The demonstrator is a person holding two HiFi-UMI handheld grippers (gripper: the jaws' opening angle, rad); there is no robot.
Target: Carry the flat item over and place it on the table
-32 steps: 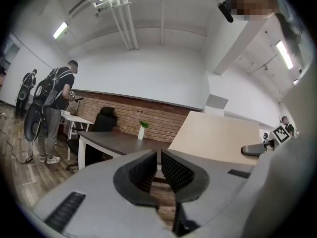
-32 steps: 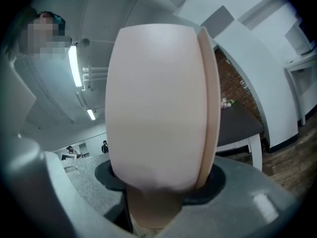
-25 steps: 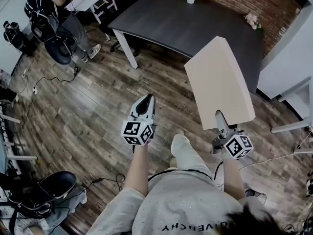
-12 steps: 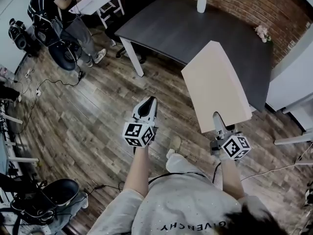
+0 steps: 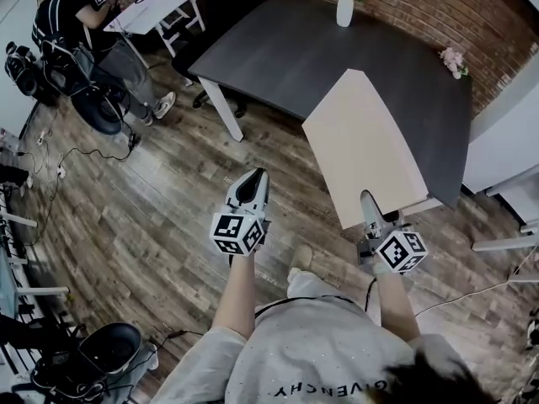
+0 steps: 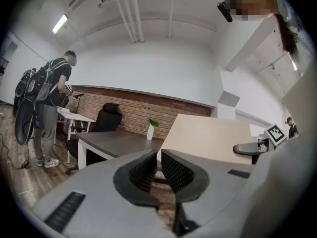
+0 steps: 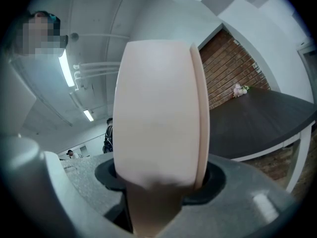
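A flat beige board sticks out forward from my right gripper, which is shut on its near edge. In the head view the board's far end overlaps the near corner of the dark table. The right gripper view has the board upright between the jaws and filling the middle, with the dark table to its right. My left gripper hangs over the wooden floor, left of the board, shut and holding nothing. Its own view shows the board to the right and the table ahead.
A white vase and small flowers stand at the table's far side by the brick wall. A black office chair is behind the table. A person stands at a white desk far left. Cables lie on the floor.
The table has come nearer in the head view. The board's far end now overlaps the table more and has swung slightly left. Both grippers keep their states.
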